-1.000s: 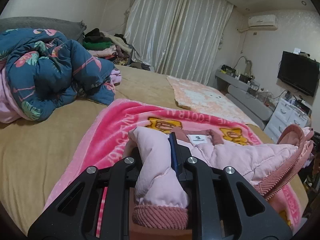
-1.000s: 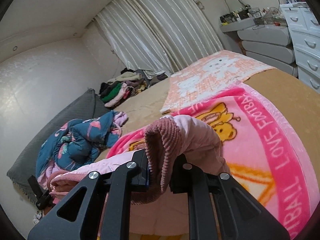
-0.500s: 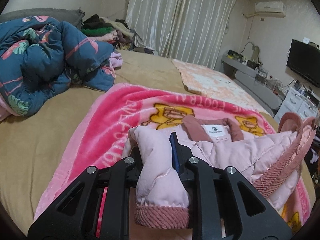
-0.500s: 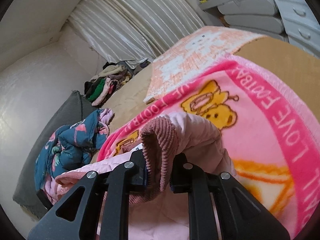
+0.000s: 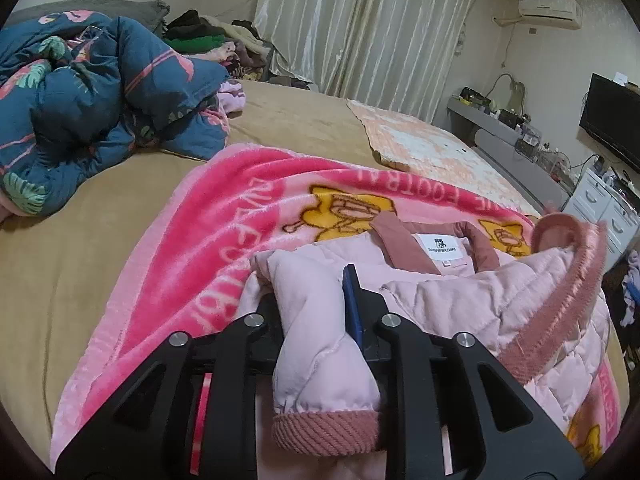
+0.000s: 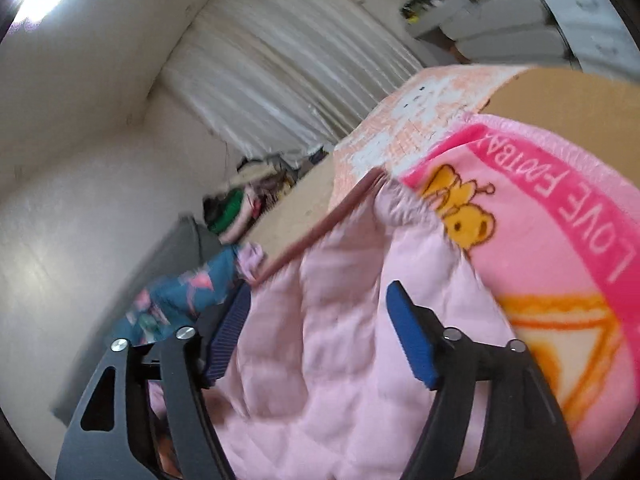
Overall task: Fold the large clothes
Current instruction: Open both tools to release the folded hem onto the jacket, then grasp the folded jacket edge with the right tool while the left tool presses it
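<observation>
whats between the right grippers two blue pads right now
Only the pink quilted jacket, lying loose in the gap with neither pad pressing it; the right gripper has just been opening. This shows in the right wrist view.

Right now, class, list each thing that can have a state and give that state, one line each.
Left gripper: shut on the jacket's sleeve.
Right gripper: jaws just opened, pads clear of the jacket.
Jacket: lying on the pink blanket, collar label showing.
Curtains: drawn.
TV: off.
</observation>
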A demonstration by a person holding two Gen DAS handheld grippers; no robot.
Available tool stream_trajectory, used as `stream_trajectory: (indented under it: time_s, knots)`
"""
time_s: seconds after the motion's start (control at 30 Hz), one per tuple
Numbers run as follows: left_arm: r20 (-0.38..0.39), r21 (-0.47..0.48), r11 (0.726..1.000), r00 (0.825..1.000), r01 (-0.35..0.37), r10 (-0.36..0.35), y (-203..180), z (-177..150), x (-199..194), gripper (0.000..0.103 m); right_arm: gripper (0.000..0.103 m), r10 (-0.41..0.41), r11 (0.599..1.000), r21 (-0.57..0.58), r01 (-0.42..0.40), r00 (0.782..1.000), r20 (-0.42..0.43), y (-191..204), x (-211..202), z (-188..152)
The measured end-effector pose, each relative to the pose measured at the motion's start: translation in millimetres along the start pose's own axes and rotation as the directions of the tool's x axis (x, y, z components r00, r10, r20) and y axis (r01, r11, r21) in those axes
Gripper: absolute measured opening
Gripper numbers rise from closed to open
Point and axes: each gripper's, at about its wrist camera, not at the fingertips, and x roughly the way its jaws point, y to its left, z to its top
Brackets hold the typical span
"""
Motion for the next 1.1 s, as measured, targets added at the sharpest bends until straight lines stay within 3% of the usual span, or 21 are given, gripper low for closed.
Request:
stream_trajectory:
  time_s: [0.13, 0.2, 0.27, 0.37, 0.43, 0.57, 0.63, 0.73, 0.8, 0.93, 1.0, 1.1]
  knots:
    - [0.004, 0.004, 1.0, 1.0, -0.007, 0.007, -4, 1, -1, 0.021, 0.082, -0.059, 0.991, -0.127, 0.047, 0.993, -0.099, 18, 18, -53]
    - [0.01, -0.01, 1.0, 1.0, 0.016, -0.016, -6, 2, -7, 0.035, 0.083, -0.126, 0.973, -0.212, 0.087, 0.976, -0.178, 26, 43, -75]
    - [0.026, -0.029, 0.998, 0.998, 0.06, -0.059, -9, 5, -15, 0.066, 0.085, -0.202, 0.948, -0.289, 0.131, 0.951, -0.232, 31, 65, -90]
    - [0.077, -0.021, 0.997, 0.994, 0.073, -0.072, -21, 9, -37, 0.081, 0.088, -0.29, 0.858, -0.48, 0.181, 0.943, -0.161, 47, 80, -105]
    - [0.128, -0.003, 0.998, 0.99, 0.061, -0.06, -29, 12, -57, 0.093, 0.088, -0.312, 0.828, -0.525, 0.198, 0.94, -0.138, 50, 85, -109]
    - [0.227, 0.034, 0.999, 0.973, 0.035, -0.042, -39, 15, -96, 0.094, 0.087, -0.267, 0.852, -0.493, 0.178, 0.957, -0.116, 48, 76, -102]
    - [0.242, 0.037, 0.999, 0.97, 0.009, -0.018, -37, 13, -109, 0.094, 0.087, -0.251, 0.865, -0.465, 0.188, 0.965, -0.077, 45, 62, -90]
    - [0.212, 0.041, 0.998, 0.977, -0.041, 0.031, -31, 3, -108, 0.094, 0.092, -0.294, 0.844, -0.471, 0.256, 0.956, -0.007, 38, 41, -75]
    - [0.148, 0.033, 0.996, 0.986, -0.077, 0.072, -21, -12, -97, 0.094, 0.093, -0.335, 0.833, -0.464, 0.302, 0.942, 0.014, 27, 30, -66]
    - [0.016, 0.015, 0.995, 0.995, -0.097, 0.097, -1, -50, -80, 0.094, 0.096, -0.383, 0.839, -0.437, 0.325, 0.922, -0.05, -8, 21, -59]
    - [-0.072, -0.019, 0.996, 0.994, -0.083, 0.082, 8, -74, -69, 0.094, 0.096, -0.421, 0.824, -0.454, 0.339, 0.903, -0.089, -19, 21, -64]
    - [-0.136, -0.056, 0.994, 0.987, -0.098, 0.09, 15, -97, -56, 0.094, 0.095, -0.442, 0.823, -0.451, 0.345, 0.887, -0.13, -36, 29, -73]
